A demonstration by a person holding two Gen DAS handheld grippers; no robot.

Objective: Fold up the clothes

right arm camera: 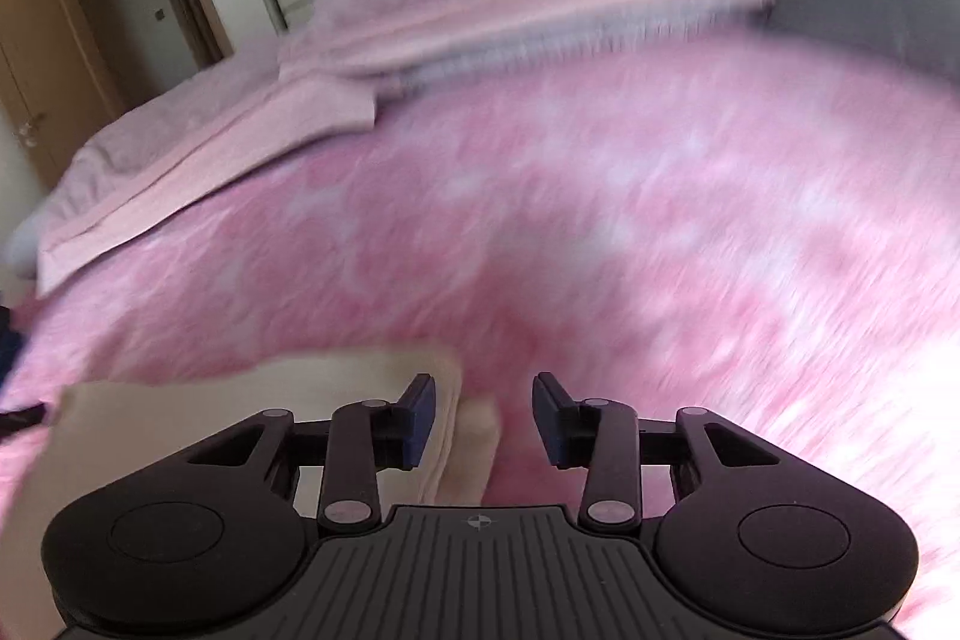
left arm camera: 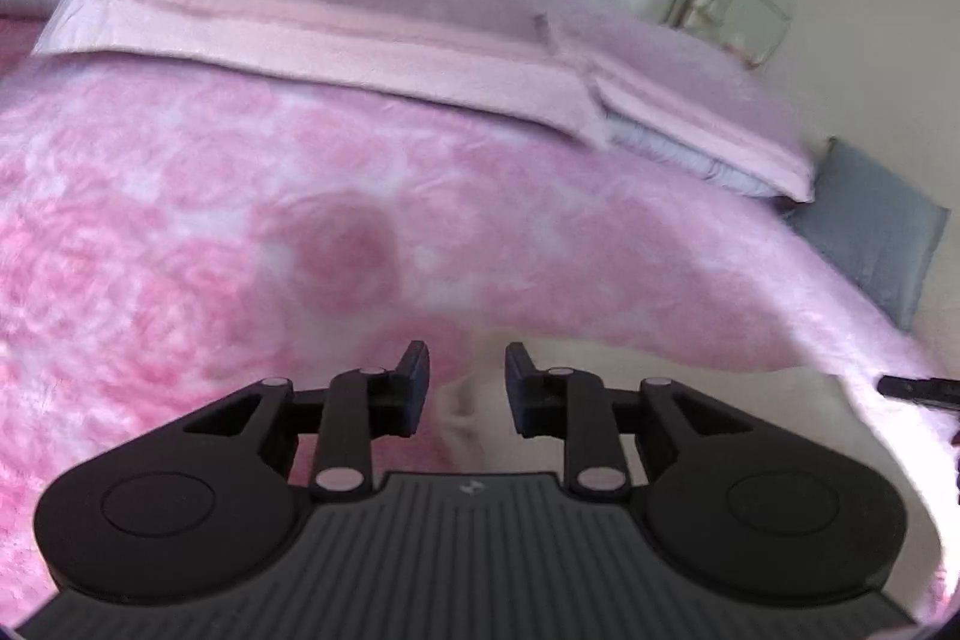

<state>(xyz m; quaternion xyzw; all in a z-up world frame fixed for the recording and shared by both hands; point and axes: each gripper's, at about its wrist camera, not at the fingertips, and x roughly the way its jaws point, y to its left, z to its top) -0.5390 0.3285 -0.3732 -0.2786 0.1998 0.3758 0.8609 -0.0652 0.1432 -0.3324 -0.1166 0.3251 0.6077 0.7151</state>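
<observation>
Left hand-held gripper (left arm camera: 467,388): jaws stand apart with a clear gap. Cream cloth lies below and beyond the gap, but neither pad presses on it. Nothing is held.

Right hand-held gripper (right arm camera: 483,415): jaws stand wider apart, nothing gripped. The left finger sits over the cloth's edge; the gap itself mostly shows bedspread.

Task item: one cream garment (right arm camera: 258,400), lying on the pink bedspread (right arm camera: 600,220) at the near edge of the bed, well apart from the pillows (left arm camera: 336,10) at the head. It appears already folded at least once: stacked layers show at its right-hand end in the right wrist view.

Orientation: as far as can be judged, the long axis runs along the near edge of the bed, from one gripper toward the other. The layered end faces the right gripper. Which end is collar or hem cannot be told; the view is blurred.

Risks, as judged:
- With both grippers free of the cloth, the stacked layers may spring open or slide, since the plush bedspread offers an uneven bed for them.
- A regrasp at the layered end may catch only the top layer, pulling the fold apart.
- A jaw closing low may pinch bedspread pile along with the garment and drag it.
- The garment lies near the bed's edge; a careless sweep could push it off.
</observation>
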